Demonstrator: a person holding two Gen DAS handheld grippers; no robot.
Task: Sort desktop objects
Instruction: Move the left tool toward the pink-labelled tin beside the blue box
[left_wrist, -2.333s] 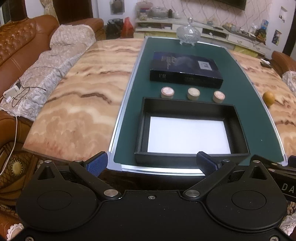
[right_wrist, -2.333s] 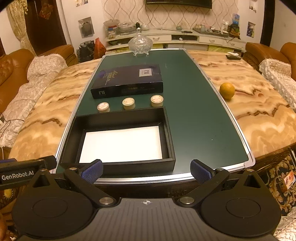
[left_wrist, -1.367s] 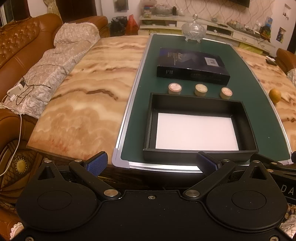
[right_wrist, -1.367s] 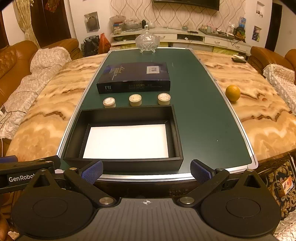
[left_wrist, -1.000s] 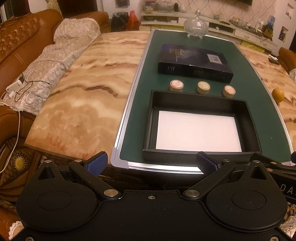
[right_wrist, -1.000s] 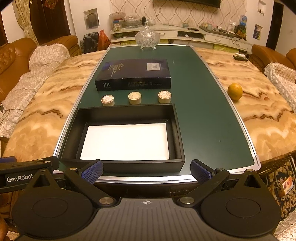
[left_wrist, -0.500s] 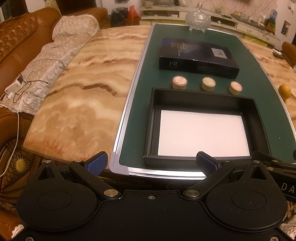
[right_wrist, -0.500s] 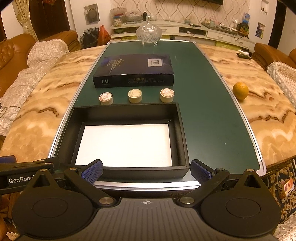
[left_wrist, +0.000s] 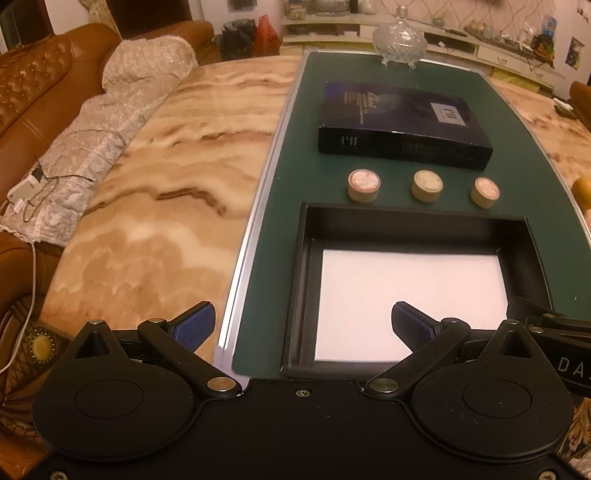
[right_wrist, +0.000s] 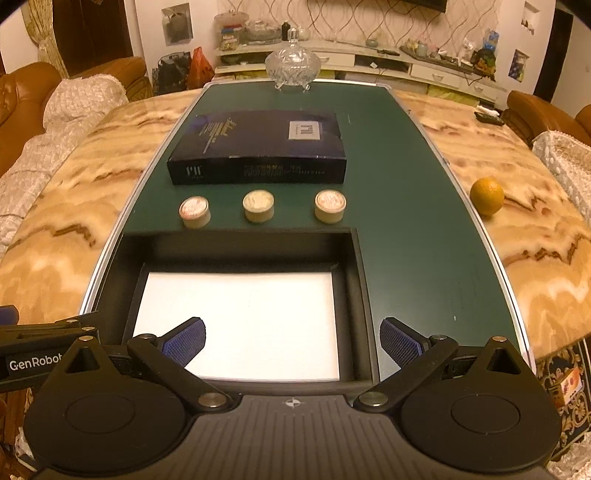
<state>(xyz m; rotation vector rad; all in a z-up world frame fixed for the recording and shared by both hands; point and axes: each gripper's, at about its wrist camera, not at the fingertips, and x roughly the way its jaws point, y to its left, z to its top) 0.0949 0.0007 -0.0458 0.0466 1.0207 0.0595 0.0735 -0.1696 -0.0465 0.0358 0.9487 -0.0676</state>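
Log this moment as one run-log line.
left gripper: open, holding nothing | right gripper: open, holding nothing | black tray: only white liner inside | three round pucks: in row between tray and dark box | orange: on marble

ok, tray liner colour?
White, a plain sheet on the floor of the black tray. Clearest in the right wrist view.
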